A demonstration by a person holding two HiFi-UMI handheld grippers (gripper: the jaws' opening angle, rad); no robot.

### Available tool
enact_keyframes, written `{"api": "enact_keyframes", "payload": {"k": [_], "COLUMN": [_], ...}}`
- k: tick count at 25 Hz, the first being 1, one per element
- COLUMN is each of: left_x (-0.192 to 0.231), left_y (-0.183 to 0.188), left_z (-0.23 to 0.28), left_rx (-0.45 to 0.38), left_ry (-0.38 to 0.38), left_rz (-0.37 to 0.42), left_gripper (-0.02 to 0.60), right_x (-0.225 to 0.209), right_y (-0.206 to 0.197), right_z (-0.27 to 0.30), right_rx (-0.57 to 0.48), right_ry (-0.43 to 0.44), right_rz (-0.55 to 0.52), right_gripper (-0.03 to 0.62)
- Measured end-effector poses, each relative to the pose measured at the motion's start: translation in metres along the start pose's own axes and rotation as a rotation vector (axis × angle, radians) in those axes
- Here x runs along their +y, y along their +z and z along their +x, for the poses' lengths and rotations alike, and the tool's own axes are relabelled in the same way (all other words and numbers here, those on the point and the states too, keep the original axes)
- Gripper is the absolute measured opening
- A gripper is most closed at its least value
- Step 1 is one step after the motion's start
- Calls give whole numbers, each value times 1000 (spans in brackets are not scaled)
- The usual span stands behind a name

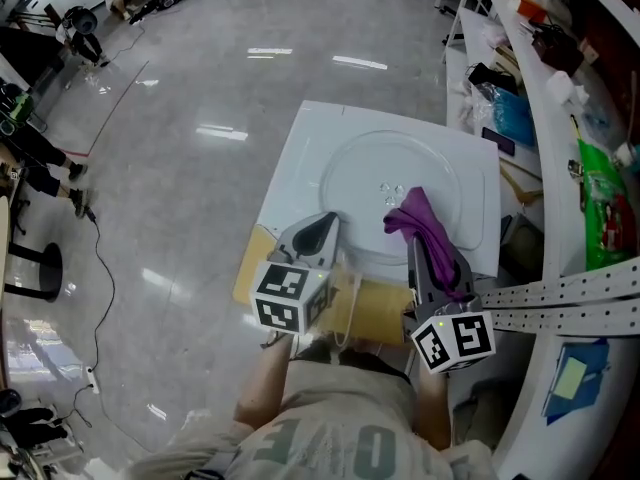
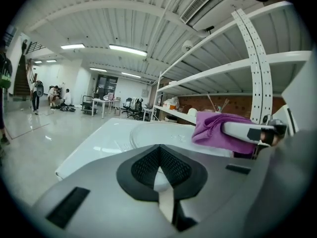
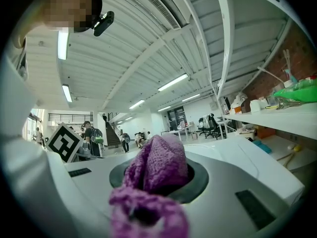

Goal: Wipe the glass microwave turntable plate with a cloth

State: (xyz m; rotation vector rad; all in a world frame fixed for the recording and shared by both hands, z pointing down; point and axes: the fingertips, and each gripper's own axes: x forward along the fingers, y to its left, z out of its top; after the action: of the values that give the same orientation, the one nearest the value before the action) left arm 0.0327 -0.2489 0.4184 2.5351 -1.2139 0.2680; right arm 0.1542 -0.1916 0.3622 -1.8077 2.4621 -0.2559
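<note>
The round glass turntable plate (image 1: 390, 168) lies flat on a white tabletop (image 1: 300, 158); it also shows in the left gripper view as the plate (image 2: 158, 131) just past the jaws. My right gripper (image 1: 418, 240) is shut on a purple cloth (image 1: 418, 214), which bunches up over the plate's near right part. In the right gripper view the cloth (image 3: 158, 170) fills the jaws of that gripper (image 3: 159, 178). My left gripper (image 1: 325, 222) hovers at the plate's near left rim, jaws shut with nothing held (image 2: 159, 168). The left gripper view also catches the cloth (image 2: 215, 128).
A curved white shelf unit (image 1: 590, 168) with cluttered items runs along the right, and its perforated strut (image 1: 560, 303) crosses near my right gripper. A tan board (image 1: 375, 313) sticks out under the tabletop's near edge. A cable (image 1: 100, 258) trails over the glossy floor on the left.
</note>
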Motion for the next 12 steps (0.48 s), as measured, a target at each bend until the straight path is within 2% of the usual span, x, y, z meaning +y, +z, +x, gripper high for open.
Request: {"api": "enact_keyframes", "payload": {"k": [5,9,12], "left_x": [-3,-2,-3], "left_y": [-1,0,-1], "left_z": [-1,-1,-2], "left_rx": [4,-14,-22], "left_ry": [7,4,2], "left_rz": [37,43,34], "left_gripper": [2,2,2], "right_x": [15,29,35], "right_y": [11,28,43], "right_z": [2,11,24], "right_rx": [-3,19,36], "right_ry": [51,169,278], "right_rz": [-51,-161,-156], "right_gripper": [58,58,58]}}
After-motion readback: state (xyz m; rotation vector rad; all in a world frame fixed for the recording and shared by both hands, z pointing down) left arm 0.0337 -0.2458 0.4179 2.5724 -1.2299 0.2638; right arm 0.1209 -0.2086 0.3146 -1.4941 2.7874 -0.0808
